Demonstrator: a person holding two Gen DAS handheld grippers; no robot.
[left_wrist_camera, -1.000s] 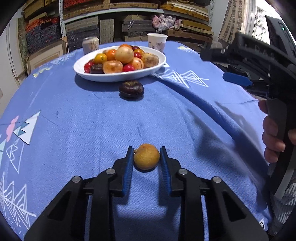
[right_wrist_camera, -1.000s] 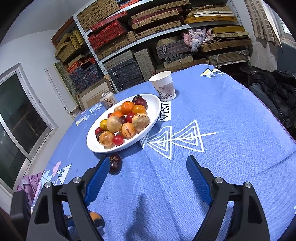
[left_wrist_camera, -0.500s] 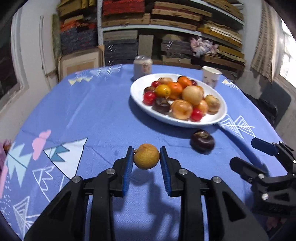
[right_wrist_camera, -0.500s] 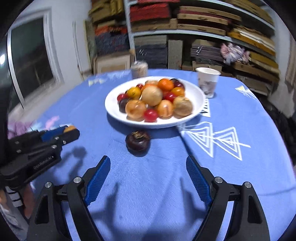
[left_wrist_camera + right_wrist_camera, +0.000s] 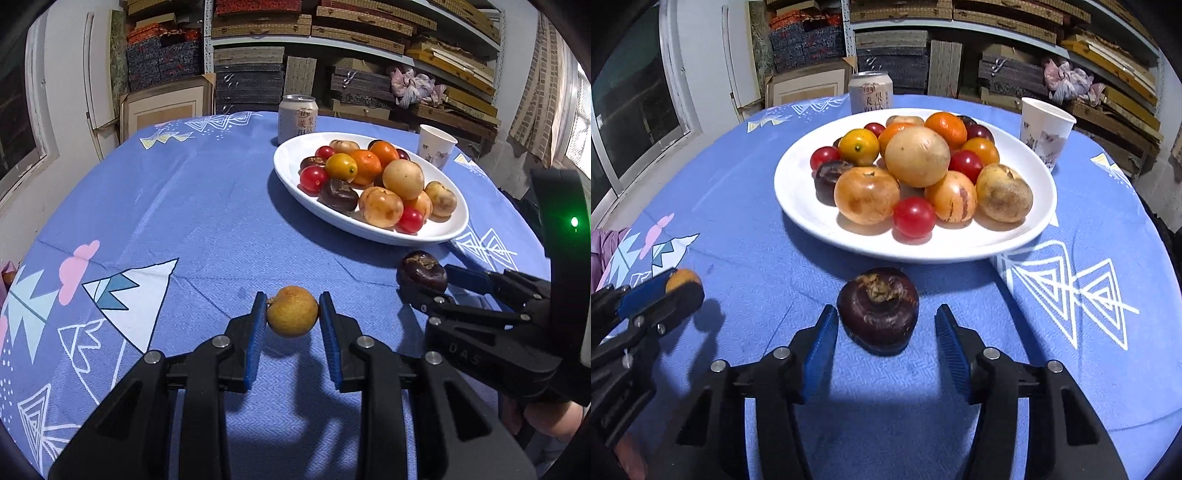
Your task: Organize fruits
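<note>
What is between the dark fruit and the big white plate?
Only bare blue tablecloth, shown in the right wrist view, between dark fruit and plate.

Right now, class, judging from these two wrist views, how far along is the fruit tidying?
Done: most fruit already sits piled on the white plate. In hand: the left gripper is shut on a small yellow fruit, lifted clear of the blue tablecloth; the right gripper is closing around the dark purple fruit, pads not yet touching. Left: both fruits have yet to reach the plate.
</note>
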